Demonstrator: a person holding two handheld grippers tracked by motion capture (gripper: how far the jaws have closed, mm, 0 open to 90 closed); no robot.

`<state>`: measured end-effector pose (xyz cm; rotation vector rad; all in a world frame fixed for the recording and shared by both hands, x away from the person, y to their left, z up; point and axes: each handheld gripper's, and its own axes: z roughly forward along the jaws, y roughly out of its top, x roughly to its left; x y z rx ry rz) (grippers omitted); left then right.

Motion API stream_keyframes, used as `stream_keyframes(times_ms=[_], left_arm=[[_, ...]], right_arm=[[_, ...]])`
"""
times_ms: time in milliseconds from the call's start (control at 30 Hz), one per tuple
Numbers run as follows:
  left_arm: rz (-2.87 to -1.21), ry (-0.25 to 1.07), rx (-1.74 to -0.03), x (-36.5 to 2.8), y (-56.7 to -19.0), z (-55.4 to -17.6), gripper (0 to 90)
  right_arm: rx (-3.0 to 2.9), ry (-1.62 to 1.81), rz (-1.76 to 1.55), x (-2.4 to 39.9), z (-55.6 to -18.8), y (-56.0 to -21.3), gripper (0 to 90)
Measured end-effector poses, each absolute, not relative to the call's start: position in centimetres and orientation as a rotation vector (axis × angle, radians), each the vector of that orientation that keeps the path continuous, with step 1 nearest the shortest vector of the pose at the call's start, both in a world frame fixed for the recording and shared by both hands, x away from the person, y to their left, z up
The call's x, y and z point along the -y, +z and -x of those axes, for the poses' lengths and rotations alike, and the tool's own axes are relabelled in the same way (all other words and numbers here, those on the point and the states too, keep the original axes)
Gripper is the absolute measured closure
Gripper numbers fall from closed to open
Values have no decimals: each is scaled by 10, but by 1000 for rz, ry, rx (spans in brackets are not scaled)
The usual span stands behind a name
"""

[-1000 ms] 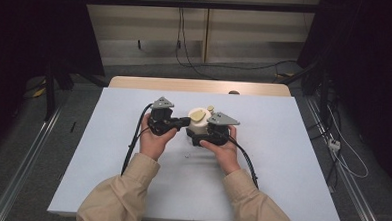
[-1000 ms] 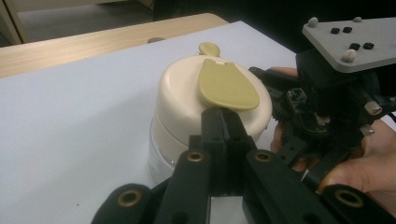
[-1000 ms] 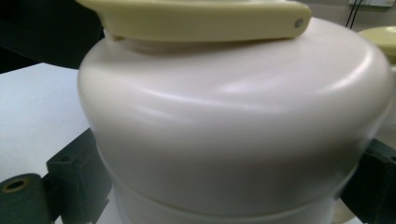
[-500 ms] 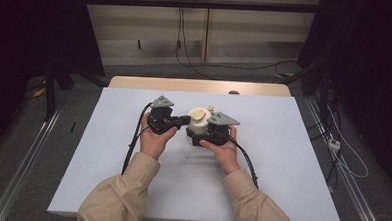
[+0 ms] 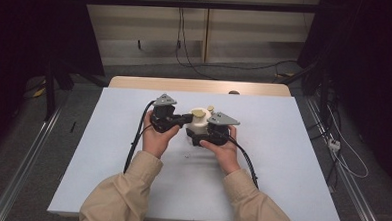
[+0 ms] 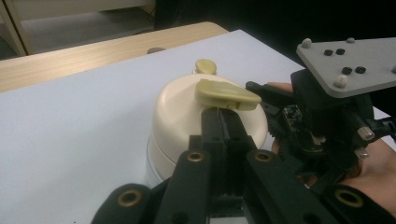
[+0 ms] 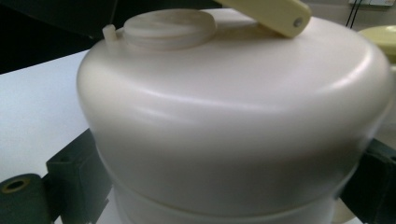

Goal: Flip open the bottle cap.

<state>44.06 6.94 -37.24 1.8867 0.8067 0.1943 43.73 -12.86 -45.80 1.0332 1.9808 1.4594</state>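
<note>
A cream round container (image 5: 198, 123) with a domed lid stands mid-table. A yellow flat handle (image 6: 224, 91) sticks out over its lid, and a small yellow knob (image 6: 205, 65) rises behind it. My left gripper (image 6: 223, 116) comes in from the left. Its jaws are shut together, and their tips touch the underside of the handle. Whether they pinch anything I cannot tell. My right gripper (image 7: 224, 186) holds the container's body (image 7: 233, 116), with one black finger (image 7: 70, 182) against each side. In the high view it sits at the container's near right.
The container stands on a white table sheet (image 5: 282, 154) with a wooden strip (image 5: 135, 83) along the far edge. A small dark object (image 5: 233, 92) lies there. Black cables (image 5: 135, 148) trail back from both grippers along the forearms.
</note>
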Motion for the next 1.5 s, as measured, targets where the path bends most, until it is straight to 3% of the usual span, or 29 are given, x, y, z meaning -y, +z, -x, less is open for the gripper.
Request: stream_keyframes(times_ms=[1500], left_arm=[[-1876, 206, -804, -60, -366, -447, 900]], right_arm=[[-1982, 1463, -1037, 129, -437, -458, 54]])
